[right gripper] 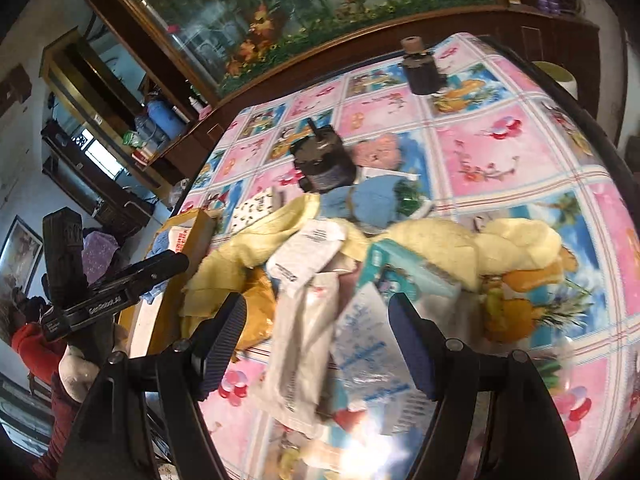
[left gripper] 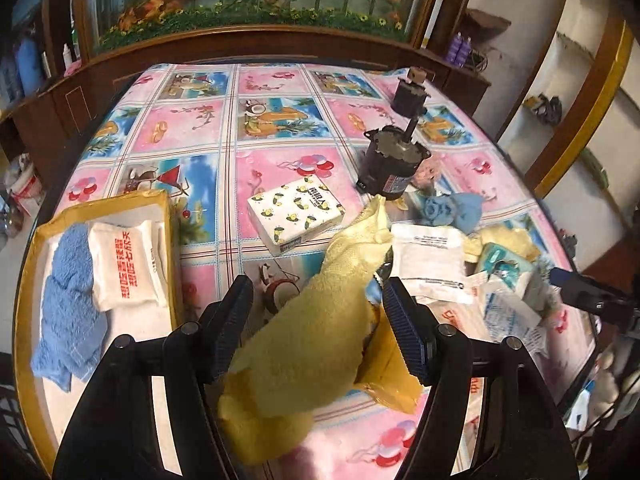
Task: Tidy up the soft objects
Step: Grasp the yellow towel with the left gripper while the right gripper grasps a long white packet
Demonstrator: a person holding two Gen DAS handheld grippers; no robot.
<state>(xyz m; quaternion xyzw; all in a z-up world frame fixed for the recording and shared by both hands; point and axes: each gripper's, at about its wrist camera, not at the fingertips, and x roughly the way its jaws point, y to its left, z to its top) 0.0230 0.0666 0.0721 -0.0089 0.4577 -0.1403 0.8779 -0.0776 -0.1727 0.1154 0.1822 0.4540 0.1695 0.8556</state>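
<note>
My left gripper (left gripper: pixel 318 320) is open, with a yellow towel (left gripper: pixel 316 312) lying between its fingers, draped from the pile toward the camera. A yellow-rimmed tray (left gripper: pixel 36 248) at the left holds a blue towel (left gripper: pixel 68 304) and a white tissue pack with red print (left gripper: pixel 122 266). A lemon-print tissue pack (left gripper: pixel 296 214) lies mid-table. My right gripper (right gripper: pixel 318 344) is open over a pile of white and clear plastic packets (right gripper: pixel 300 320), a teal pack (right gripper: pixel 404 268) and a pale yellow cloth (right gripper: pixel 480 244). A blue cloth (right gripper: pixel 372 200) lies behind the pile.
Two black motors (left gripper: pixel 390 160) (left gripper: pixel 408 94) stand on the patterned tablecloth (left gripper: pixel 272 128) behind the pile. A pink soft toy (right gripper: pixel 374 152) sits by the nearer motor. Wooden cabinets and an aquarium stand beyond the table's far edge. The left gripper shows in the right wrist view (right gripper: pixel 120 288).
</note>
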